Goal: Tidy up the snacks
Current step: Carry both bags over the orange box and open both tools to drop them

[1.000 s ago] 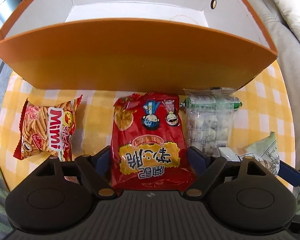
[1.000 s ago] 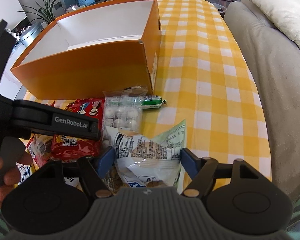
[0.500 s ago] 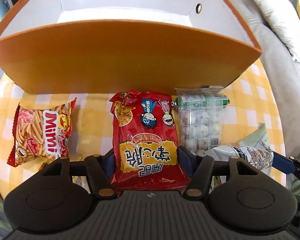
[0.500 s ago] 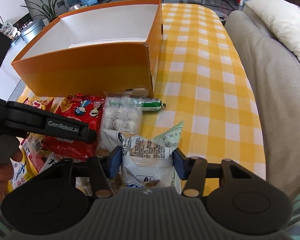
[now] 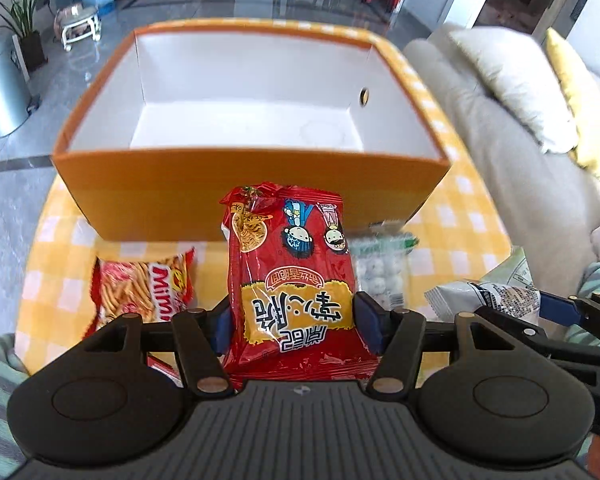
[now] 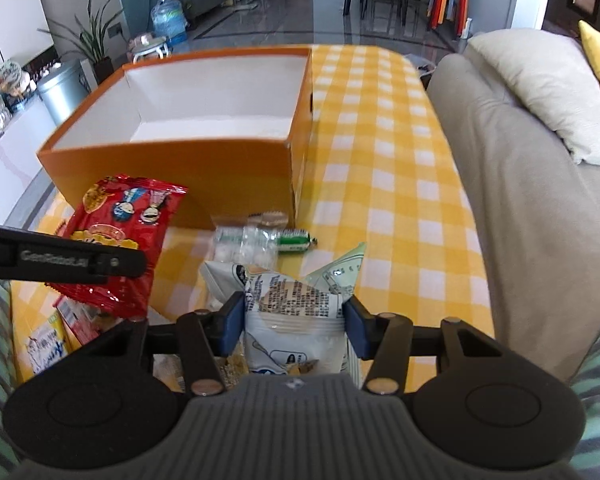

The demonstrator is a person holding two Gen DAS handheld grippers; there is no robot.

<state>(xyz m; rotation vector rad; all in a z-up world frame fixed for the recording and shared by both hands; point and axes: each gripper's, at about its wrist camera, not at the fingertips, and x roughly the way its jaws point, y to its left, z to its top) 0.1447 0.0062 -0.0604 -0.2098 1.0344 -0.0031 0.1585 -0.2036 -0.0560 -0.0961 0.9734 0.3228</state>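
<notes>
My left gripper (image 5: 294, 320) is shut on a red snack bag (image 5: 292, 264), which hangs lifted in front of the orange box (image 5: 240, 196). The box is open on top and its white inside is bare. In the right wrist view the same red bag (image 6: 120, 232) hangs left of centre, under a black finger (image 6: 60, 262) of the left gripper. My right gripper (image 6: 294, 326) is shut on a white snack bag (image 6: 296, 300), raised a little above the yellow checked tablecloth (image 6: 380, 160). The white bag (image 5: 496, 298) also shows at the right edge of the left wrist view.
A Mimi stick-snack bag (image 5: 144, 284) and a clear bag of white sweets (image 5: 380, 272) lie on the cloth before the box. A green-wrapped sweet (image 6: 296, 240) and a pale green packet (image 6: 340, 270) lie nearby. More packets (image 6: 44, 344) sit at lower left. A grey sofa (image 6: 520, 200) borders the table on the right.
Both grippers closed on their bags and rose. The red bag left the cloth and now hangs before the box front. The white bag lifted too. More of the box's inside shows.
</notes>
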